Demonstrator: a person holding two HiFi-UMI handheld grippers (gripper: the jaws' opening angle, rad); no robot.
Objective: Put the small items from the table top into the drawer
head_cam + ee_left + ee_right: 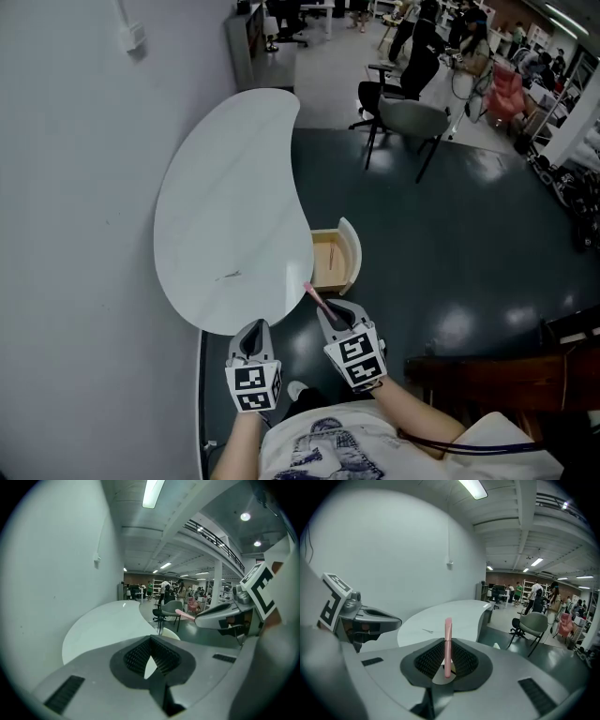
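Stick [448, 641] was pinched thinly in your right gripper [328, 314], near the open drawer [351, 248]; your left gripper [150, 641] was closed, empty. With so narrow a grip, it could swivel and miss.

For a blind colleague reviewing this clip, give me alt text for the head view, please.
Seen from above, the right gripper holds a thin pink stick by the edge of a white curved table, close to an open drawer. The left gripper is beside it, shut and empty; one small thin item lies on the table.
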